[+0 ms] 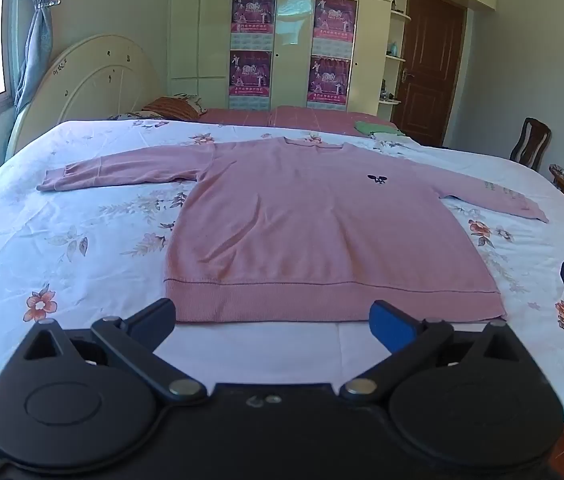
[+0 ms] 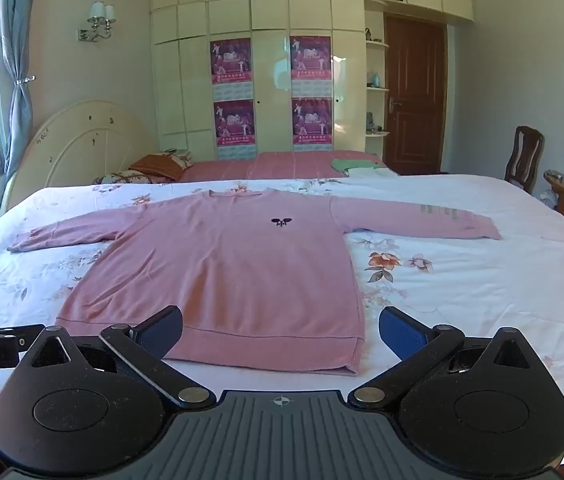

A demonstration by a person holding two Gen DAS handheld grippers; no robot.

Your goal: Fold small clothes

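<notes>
The pink sweater (image 1: 322,232) lies flat on the bed sheet (image 1: 61,248), sleeves spread. The left gripper (image 1: 273,318) and right gripper (image 2: 280,330) hang wide open near its hem, apparently not touching, holding nothing.

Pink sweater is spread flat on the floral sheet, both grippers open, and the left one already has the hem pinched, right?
Not quite. The left gripper is open and holds nothing; the left wrist view shows its fingers apart above the hem of the pink sweater. The rest stands: sweater flat on the floral sheet, right gripper open.
</notes>
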